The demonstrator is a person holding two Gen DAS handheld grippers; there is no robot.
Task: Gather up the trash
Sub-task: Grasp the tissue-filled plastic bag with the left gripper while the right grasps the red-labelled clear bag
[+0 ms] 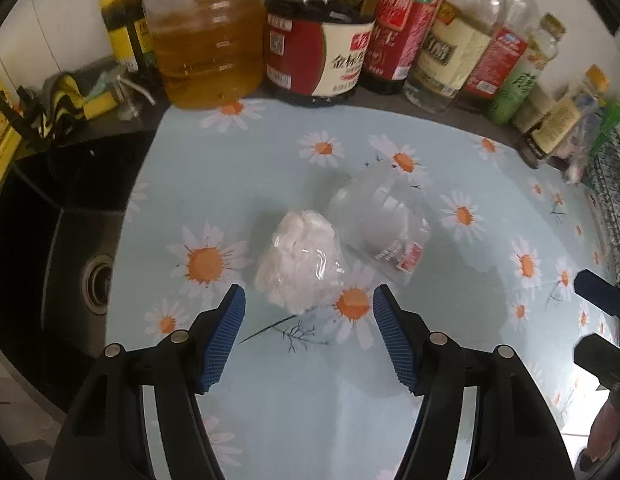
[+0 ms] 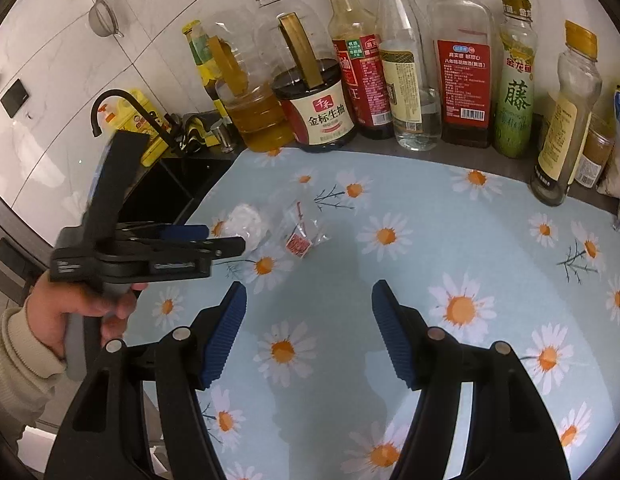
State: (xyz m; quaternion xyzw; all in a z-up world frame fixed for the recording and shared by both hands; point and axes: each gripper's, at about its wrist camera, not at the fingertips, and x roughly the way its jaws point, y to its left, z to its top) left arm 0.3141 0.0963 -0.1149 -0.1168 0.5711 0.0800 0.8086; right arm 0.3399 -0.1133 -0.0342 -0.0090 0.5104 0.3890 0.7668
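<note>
A crumpled white wad in clear plastic lies on the daisy-print cloth, just ahead of my left gripper, which is open and empty with its tips to either side of the wad's near end. A clear plastic wrapper with a red label lies right behind it. In the right wrist view the wad and the wrapper lie at mid left, with the left gripper over the wad. My right gripper is open and empty above the cloth, to the right of the trash.
A row of oil, soy sauce and vinegar bottles stands along the back edge, also seen in the right wrist view. A black sink with a drain lies to the left, with a black tap and sponges behind it.
</note>
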